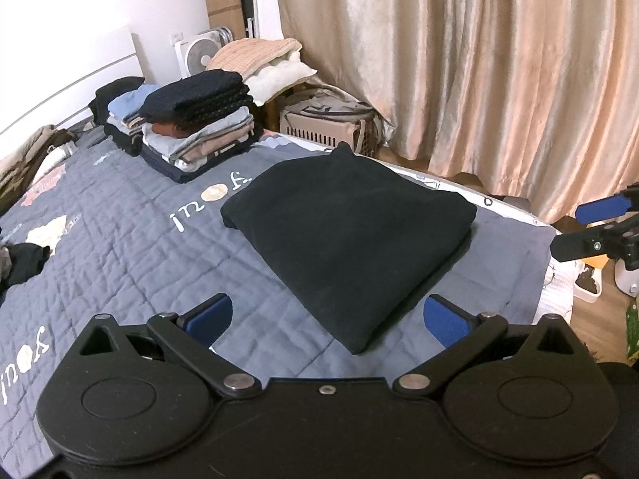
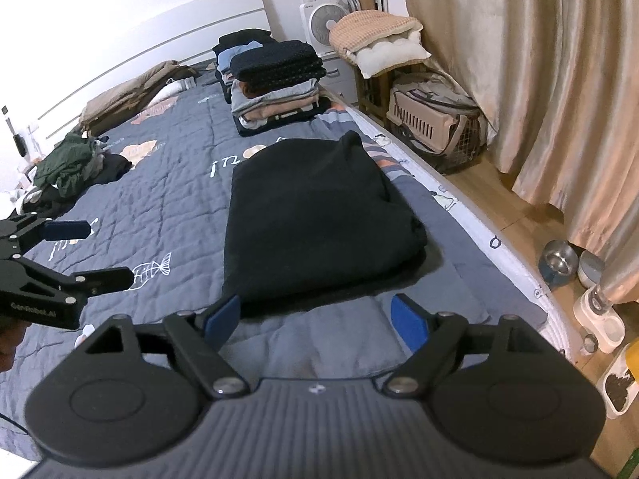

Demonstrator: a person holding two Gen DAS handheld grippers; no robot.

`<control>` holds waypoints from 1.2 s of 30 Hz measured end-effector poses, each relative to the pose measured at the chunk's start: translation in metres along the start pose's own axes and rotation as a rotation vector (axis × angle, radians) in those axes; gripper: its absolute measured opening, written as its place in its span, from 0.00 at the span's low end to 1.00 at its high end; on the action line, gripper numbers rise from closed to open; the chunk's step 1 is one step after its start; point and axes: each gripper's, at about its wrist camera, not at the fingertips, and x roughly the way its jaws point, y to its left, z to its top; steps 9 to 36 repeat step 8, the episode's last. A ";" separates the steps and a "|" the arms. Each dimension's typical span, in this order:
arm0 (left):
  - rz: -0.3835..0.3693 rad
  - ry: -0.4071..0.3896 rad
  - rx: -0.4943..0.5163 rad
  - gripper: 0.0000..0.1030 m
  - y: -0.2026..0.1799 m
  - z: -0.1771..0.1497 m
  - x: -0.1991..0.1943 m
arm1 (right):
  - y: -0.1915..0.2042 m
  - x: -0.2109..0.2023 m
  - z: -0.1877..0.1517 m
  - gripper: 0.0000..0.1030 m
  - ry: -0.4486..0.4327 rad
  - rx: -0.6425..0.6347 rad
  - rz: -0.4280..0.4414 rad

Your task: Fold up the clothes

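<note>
A beige slatted plastic pet carrier stands on the wooden floor between the bed and the long beige satin curtain; grey-and-cream fabric with dark straps lies draped over its top, and what is inside it cannot be made out. Further along the floor by the bed edge sit a round steel bowl that looks bare inside, and a white rectangular tray holding dark crumbly matter.

The folded black fleece garment lies flat on the grey-blue quilted bedspread, near the curtain side of the bed, as a neat rectangle with one small corner sticking up at its far end. Beyond it, towards the white headboard, stands a tall stack of folded clothes in grey, tan and dark blue, and a loose heap of unfolded green and dark clothes lies across the bed by the other side.

The left gripper, black with blue pads, points down at the bed over the garment's near corner; its jaws are spread wide with nothing pinched and the pads clear of the cloth. The right gripper points down likewise just short of the garment's near edge, jaws spread apart and empty, one blue pad close beside the cloth's corner.
</note>
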 end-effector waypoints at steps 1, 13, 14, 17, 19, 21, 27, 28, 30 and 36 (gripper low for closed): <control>-0.003 -0.004 0.001 1.00 0.000 0.000 0.000 | 0.000 0.000 0.000 0.80 0.000 0.000 -0.001; -0.006 -0.018 0.016 1.00 -0.003 -0.001 -0.001 | 0.001 0.002 0.000 0.80 0.006 -0.002 0.007; -0.006 -0.018 0.016 1.00 -0.003 -0.001 -0.001 | 0.001 0.002 0.000 0.80 0.006 -0.002 0.007; -0.006 -0.018 0.016 1.00 -0.003 -0.001 -0.001 | 0.001 0.002 0.000 0.80 0.006 -0.002 0.007; -0.006 -0.018 0.016 1.00 -0.003 -0.001 -0.001 | 0.001 0.002 0.000 0.80 0.006 -0.002 0.007; -0.006 -0.018 0.016 1.00 -0.003 -0.001 -0.001 | 0.001 0.002 0.000 0.80 0.006 -0.002 0.007; -0.006 -0.018 0.016 1.00 -0.003 -0.001 -0.001 | 0.001 0.002 0.000 0.80 0.006 -0.002 0.007; -0.006 -0.018 0.016 1.00 -0.003 -0.001 -0.001 | 0.001 0.002 0.000 0.80 0.006 -0.002 0.007; -0.006 -0.018 0.016 1.00 -0.003 -0.001 -0.001 | 0.001 0.002 0.000 0.80 0.006 -0.002 0.007; -0.006 -0.018 0.016 1.00 -0.003 -0.001 -0.001 | 0.001 0.002 0.000 0.80 0.006 -0.002 0.007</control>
